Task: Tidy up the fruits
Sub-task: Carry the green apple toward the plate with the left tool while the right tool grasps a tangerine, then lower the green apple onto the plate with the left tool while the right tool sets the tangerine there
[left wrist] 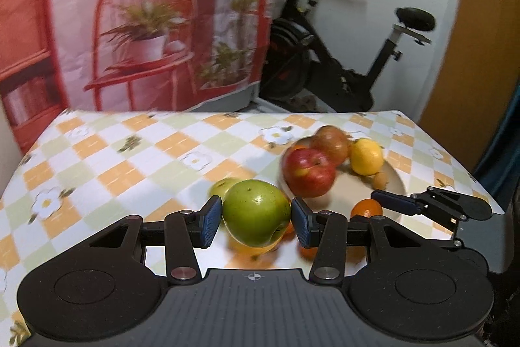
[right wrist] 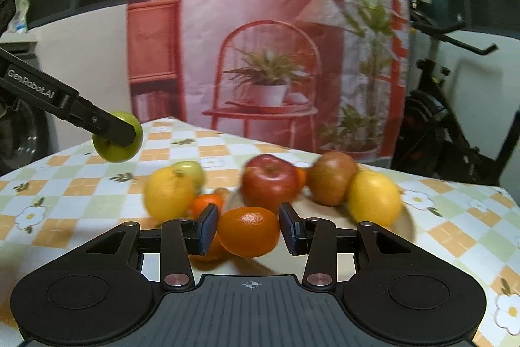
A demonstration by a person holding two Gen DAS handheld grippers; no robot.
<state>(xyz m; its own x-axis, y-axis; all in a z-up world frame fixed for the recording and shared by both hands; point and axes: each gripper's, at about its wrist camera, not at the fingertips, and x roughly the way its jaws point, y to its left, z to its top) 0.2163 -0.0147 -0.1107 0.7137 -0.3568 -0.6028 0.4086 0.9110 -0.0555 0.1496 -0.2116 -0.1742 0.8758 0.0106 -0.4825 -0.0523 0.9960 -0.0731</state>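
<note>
- Left wrist view shows the table (left wrist: 136, 152) under its chequered flower cloth, and on the right side of it the pale plate (left wrist: 395, 181), already carrying a red apple (left wrist: 308, 173), a brownish fruit (left wrist: 330, 143) and a lemon (left wrist: 365, 155). The plate looks to me like the place to fill, so both loads want bringing over its bare front part, not onto the pile.
- The left gripper (left wrist: 256, 221) has its blue pads pressed on either side of a green apple (left wrist: 256, 212), held clear of the cloth. It is round and smooth; I would keep it level and lower it slowly, because a tilt could let it slip.
- The right gripper (right wrist: 248, 231) is closed narrowly on an orange (right wrist: 248, 231), just in front of the plate. I would set this one down first, being nearer.
- Loose on the cloth beside the plate lie a yellow fruit (right wrist: 169, 194) and a small mandarin (right wrist: 206, 204); the blur makes their edges hard to judge. Avoid nudging them on the way.
</note>
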